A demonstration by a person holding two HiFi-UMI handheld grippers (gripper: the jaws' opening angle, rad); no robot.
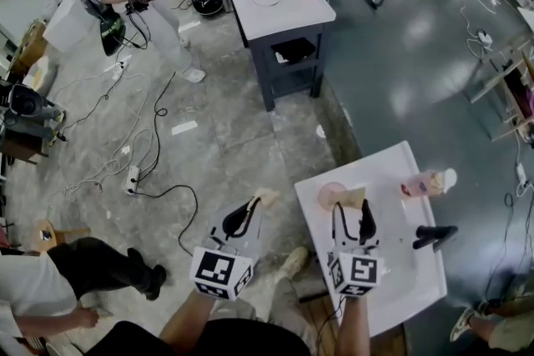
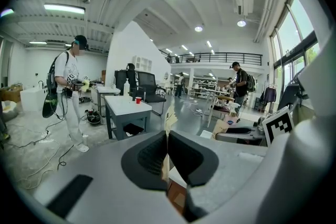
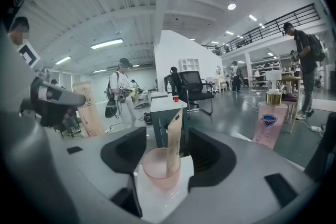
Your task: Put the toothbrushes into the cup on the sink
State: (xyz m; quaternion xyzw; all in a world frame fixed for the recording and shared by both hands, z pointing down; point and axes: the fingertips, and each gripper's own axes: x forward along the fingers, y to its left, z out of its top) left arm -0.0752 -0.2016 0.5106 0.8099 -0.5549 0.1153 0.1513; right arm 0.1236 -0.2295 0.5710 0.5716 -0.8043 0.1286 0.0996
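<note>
A pale pink cup (image 1: 330, 196) stands at the near left corner of the white sink (image 1: 392, 279). A beige toothbrush pack (image 1: 354, 196) leans in it. In the right gripper view the cup (image 3: 159, 169) and the pack (image 3: 174, 141) sit between the jaws of my right gripper (image 3: 167, 153), which stand wide apart and touch neither. From the head view that gripper (image 1: 352, 209) hovers just behind the cup. My left gripper (image 1: 250, 206) hangs over the floor left of the sink, shut on a second thin beige toothbrush pack (image 2: 169, 124).
A pink soap bottle (image 1: 424, 183) lies at the sink's far side and a black faucet (image 1: 435, 236) stands to the right. Cables cross the floor. A grey table (image 1: 275, 0) with a red cup stands beyond, and a person with grippers stands at far left.
</note>
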